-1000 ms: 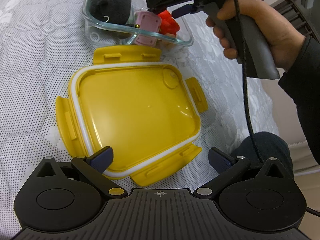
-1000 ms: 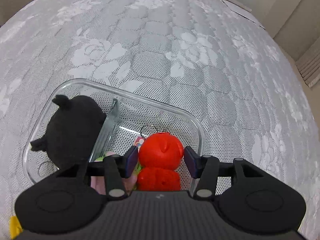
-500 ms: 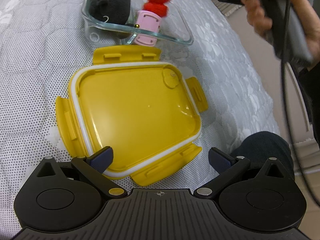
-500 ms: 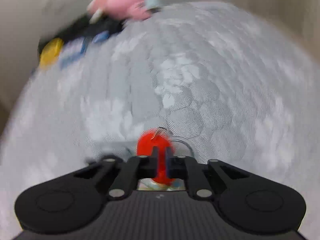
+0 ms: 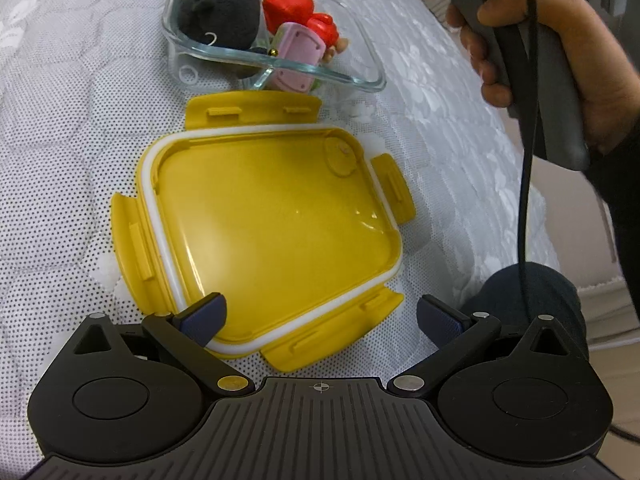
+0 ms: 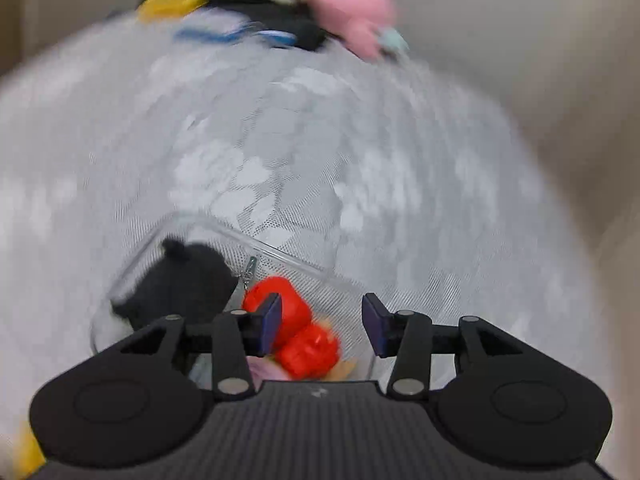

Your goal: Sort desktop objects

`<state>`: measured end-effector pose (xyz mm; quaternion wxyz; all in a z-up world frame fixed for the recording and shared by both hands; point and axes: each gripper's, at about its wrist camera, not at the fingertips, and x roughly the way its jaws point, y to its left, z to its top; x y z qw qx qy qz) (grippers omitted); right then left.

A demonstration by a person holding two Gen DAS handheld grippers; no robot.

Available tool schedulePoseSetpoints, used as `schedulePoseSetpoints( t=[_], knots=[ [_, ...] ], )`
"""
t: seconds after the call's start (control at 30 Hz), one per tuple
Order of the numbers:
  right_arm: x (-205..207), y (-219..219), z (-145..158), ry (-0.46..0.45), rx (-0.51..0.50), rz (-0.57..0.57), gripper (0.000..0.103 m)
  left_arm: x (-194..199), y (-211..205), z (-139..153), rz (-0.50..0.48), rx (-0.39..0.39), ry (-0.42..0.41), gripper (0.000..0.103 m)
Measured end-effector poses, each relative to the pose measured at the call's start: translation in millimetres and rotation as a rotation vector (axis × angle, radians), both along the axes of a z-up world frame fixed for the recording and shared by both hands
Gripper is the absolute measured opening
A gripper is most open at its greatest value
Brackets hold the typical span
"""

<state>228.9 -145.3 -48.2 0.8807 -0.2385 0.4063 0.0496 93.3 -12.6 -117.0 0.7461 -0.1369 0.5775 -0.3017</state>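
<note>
Red toy point(image 6: 294, 330) in glass box point(image 5: 372, 80) | right tool point(image 6: 320, 322) just released (empty) | left tool point(image 5: 320, 316) released

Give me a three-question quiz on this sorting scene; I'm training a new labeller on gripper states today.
1. True or false: the red toy lies inside the glass container.
2. What is between the right gripper jaws? A) red toy B) black plush C) nothing
3. Fill in: the yellow lid lies on the bedcover, ____ the glass container.

Key:
1. True.
2. C: the jaws have just been opening, and the toy sits below them in the container.
3. Beside; it is not fitted on, and the left gripper stands open over it.
</note>
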Motion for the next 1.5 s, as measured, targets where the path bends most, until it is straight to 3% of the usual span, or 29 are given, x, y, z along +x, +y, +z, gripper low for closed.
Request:
schedulePoseSetpoints(
  t=[0.07,0.17,0.23,0.37,0.47,0.6,0.67,0.87,0.97,1.0,1.07,1.13,1.17,1.33,1.47,1.5],
  knots=[
    [-4,19,-4,-0.016,-0.103,0.065,0.048,-1,-1,0,-0.002,0.003,-0.001,0.103],
    [2,27,-9,0.011,-0.118,0.053,0.048,-1,0,1,-0.005,0.004,-0.003,0.103],
    [9,24,-12,0.043,-0.094,0.012,0.048,-2,1,1,-0.003,0.002,-0.002,0.103],
    [16,13,-19,0.075,-0.057,-0.047,0.064,-1,1,1,-0.005,0.002,-0.001,0.103],
    [18,8,-26,0.071,-0.066,-0.062,0.064,-2,1,1,-0.008,0.003,-0.001,0.103],
    [19,4,-31,0.075,-0.027,-0.083,0.075,-1,1,1,-0.010,0.001,0.001,0.103],
    [20,4,-34,0.089,-0.013,-0.081,0.074,-1,1,0,-0.010,0.000,0.002,0.103],
    [20,4,-45,0.118,0.012,-0.064,0.057,-1,1,0,-0.011,0.000,0.005,0.103],
    [17,4,-44,0.116,0.023,-0.056,0.055,-2,-1,0,-0.002,-0.001,0.005,0.103],
    [16,3,-40,0.113,0.035,-0.051,0.045,-2,-2,-1,-0.001,-0.002,0.005,0.103],
    [13,0,-33,0.107,0.068,-0.048,0.038,-2,-2,-1,-0.001,-0.003,0.005,0.103],
    [14,-12,-17,0.110,0.175,-0.095,0.003,-2,-2,-1,-0.001,-0.001,0.003,0.103],
    [16,-22,-9,0.116,0.243,-0.146,0.002,-3,-2,0,-0.001,0.000,0.001,0.103],
    [23,-69,8,0.179,0.533,-0.381,0.003,-4,-2,0,0.003,0.000,-0.002,0.103],
    [20,-67,2,0.186,0.492,-0.350,0.036,-4,0,0,0.011,-0.003,-0.007,0.103],
    [18,-64,1,0.183,0.470,-0.337,0.036,-4,2,1,0.020,-0.005,-0.010,0.103]
  ],
)
